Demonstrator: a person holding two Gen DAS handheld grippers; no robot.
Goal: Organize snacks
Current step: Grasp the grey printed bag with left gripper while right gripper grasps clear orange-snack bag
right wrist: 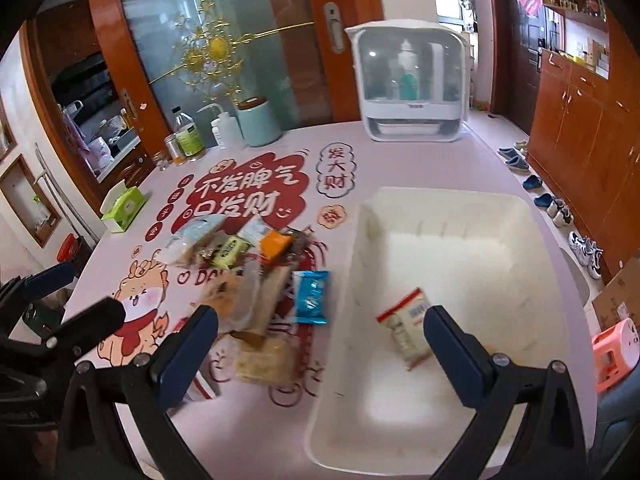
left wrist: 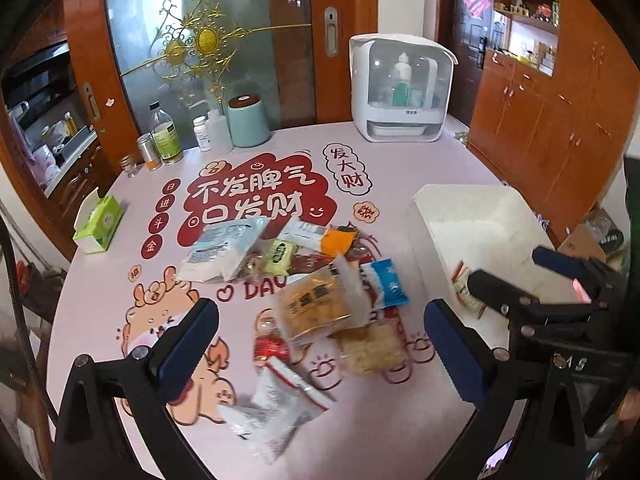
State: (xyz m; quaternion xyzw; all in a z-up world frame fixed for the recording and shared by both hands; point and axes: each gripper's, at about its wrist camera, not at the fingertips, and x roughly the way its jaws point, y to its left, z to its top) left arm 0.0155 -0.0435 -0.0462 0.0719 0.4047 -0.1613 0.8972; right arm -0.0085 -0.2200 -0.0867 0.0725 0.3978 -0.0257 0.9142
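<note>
In the right wrist view, the right tongs (right wrist: 320,344) stand wide apart and hold nothing, above the white bin (right wrist: 460,216) that fills the lower right of the frame; one red-edged snack packet (right wrist: 404,326) lies inside the bin, near its left wall. In the left wrist view, the left tongs (left wrist: 322,338) are also spread wide and empty, above the pile of snack packets (left wrist: 304,272) in the centre of the frame on the pink worktop (left wrist: 400,168). An orange packet (left wrist: 316,304) and a blue packet (left wrist: 386,282) lie in this pile, and a white packet (left wrist: 276,408) lies at the lower centre.
</note>
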